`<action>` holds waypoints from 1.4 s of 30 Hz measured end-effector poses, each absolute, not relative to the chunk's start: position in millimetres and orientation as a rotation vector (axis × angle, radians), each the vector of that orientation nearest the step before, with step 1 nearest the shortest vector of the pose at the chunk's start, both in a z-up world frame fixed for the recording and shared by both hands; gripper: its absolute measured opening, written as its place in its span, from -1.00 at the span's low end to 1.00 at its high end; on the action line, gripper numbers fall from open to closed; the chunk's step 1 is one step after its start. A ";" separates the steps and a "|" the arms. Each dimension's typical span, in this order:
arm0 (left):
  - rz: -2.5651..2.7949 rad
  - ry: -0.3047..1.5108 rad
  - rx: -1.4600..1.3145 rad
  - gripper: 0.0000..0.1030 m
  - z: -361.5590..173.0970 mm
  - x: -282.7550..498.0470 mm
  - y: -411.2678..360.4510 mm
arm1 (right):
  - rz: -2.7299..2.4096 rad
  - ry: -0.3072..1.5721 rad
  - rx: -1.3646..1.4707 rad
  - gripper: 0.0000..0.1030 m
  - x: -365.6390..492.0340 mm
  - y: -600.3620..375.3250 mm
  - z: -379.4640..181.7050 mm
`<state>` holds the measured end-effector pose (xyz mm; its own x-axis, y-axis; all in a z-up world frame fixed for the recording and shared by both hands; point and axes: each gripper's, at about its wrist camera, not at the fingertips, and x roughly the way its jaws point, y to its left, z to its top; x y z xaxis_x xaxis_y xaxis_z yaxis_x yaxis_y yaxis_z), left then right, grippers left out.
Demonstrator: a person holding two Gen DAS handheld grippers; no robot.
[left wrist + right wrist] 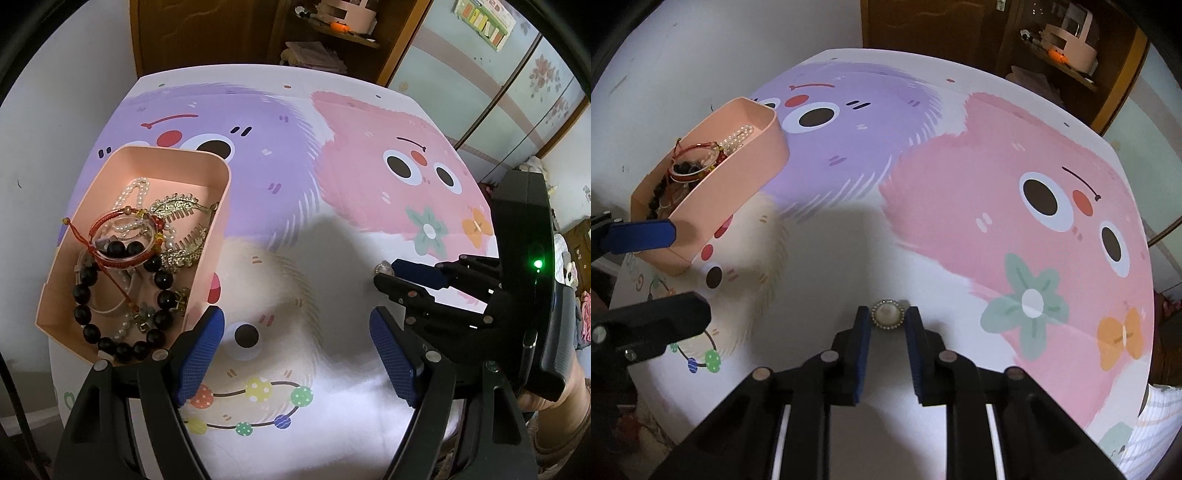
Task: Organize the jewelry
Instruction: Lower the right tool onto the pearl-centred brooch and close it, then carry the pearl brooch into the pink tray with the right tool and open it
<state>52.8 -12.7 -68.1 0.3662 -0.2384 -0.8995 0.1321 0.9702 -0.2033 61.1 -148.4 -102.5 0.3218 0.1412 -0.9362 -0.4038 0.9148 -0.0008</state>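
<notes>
The right jaws (886,319) are narrowed around a round pearl brooch (888,313) lying on the counter (923,240), pads just beside its rim; whether they press it I cannot tell. The left jaws (295,354) stand wide with nothing between them, near the pink box (207,206) at far left, piled with a black bead bracelet (122,314), pearls and combs. No writing on the counter can be read.

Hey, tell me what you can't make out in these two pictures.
- Pink box: in the right wrist view its near wall hides most of the jewelry.
- Round pearl brooch: in the left wrist view the right gripper covers most of it.
- Whether the pads press the brooch: unclear.
</notes>
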 end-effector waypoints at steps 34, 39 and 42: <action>0.054 1.014 -0.273 0.89 -13.9 32.0 117.4 | 0.551 1.026 -0.150 -0.64 40.6 -85.1 16.5; 0.134 0.977 -0.329 0.98 -4.4 27.9 145.8 | 0.586 1.033 -0.092 -0.64 54.8 -63.8 21.2; 0.165 0.982 -0.347 0.98 -6.1 28.6 152.5 | 0.623 1.064 -0.058 -0.64 63.6 -49.5 14.9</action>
